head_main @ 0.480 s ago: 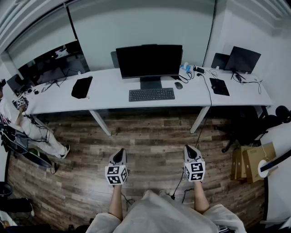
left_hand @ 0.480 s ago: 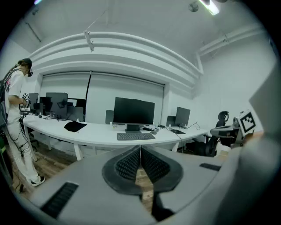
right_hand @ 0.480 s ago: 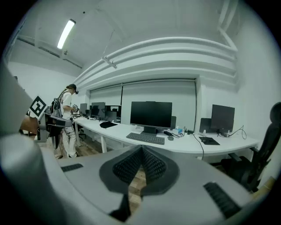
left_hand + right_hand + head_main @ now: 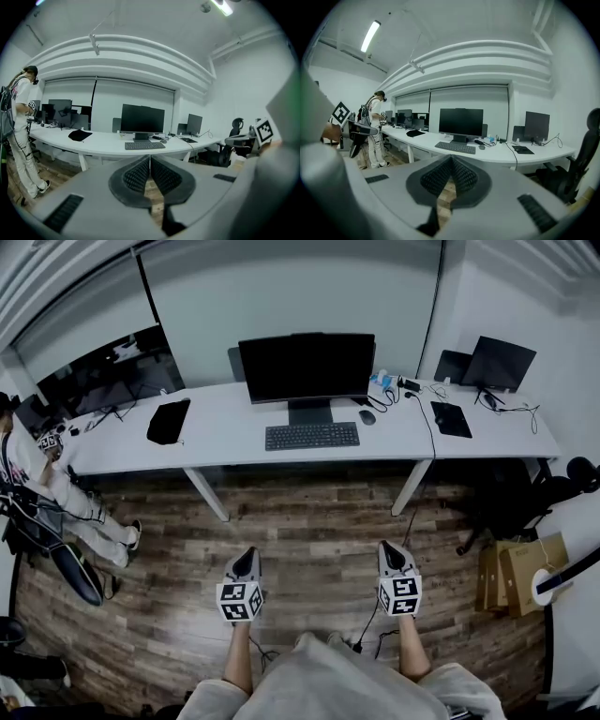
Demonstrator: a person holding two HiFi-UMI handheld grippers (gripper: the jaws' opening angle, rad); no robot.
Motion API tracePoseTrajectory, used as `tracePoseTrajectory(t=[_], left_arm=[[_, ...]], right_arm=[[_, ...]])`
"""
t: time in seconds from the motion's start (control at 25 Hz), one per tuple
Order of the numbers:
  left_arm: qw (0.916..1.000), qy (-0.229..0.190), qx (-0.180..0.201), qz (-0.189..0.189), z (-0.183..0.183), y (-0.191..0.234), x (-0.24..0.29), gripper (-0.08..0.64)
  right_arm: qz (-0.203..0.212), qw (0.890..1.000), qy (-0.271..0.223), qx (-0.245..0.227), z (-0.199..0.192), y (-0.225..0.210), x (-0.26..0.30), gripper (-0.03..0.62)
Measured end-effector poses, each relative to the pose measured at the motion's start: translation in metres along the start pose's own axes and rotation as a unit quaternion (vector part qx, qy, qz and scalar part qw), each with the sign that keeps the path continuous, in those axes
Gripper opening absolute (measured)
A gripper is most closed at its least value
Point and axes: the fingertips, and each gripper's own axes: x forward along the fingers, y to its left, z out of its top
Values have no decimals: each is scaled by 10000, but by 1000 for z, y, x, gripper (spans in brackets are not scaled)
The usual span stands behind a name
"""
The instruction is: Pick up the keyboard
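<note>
Only the bystander (image 4: 42, 488), far left of the monitor (image 4: 307, 367), has shifted a little; both tongs sit where they were. The left tongs (image 4: 246, 559) and right tongs (image 4: 389, 549) hover over the wooden floor (image 4: 309, 521), pointed toward the monitor. Each is pinched fully together with nothing between. The keyboard (image 4: 312, 435) lies on the white bench (image 4: 225, 432) just in front of the monitor's stand, well apart from both tongs, with a mouse (image 4: 367, 416) near its right end.

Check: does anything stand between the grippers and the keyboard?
Nothing visible does. The keyboard lies near the desk front edge, before the monitor; only wooden floor separates it from the left gripper and right gripper, both shut and empty.
</note>
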Motion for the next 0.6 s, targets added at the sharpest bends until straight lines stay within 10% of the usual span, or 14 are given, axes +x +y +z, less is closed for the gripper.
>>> tracePoseTrajectory(t=[0.12,0.36,0.6], left_arm=[[9999,-1,-46,-166,2,-4,3,15],[9976,-42,-132,-677,5,-16,8,308],[9975,-15,-76,-699,2,-21,11,322]], right_arm=[[115,9998,-107,111,2,0,2,2],[462,9987,-103,166,0,14,12,407],[474,9989,-15,70,-6,14,13,448]])
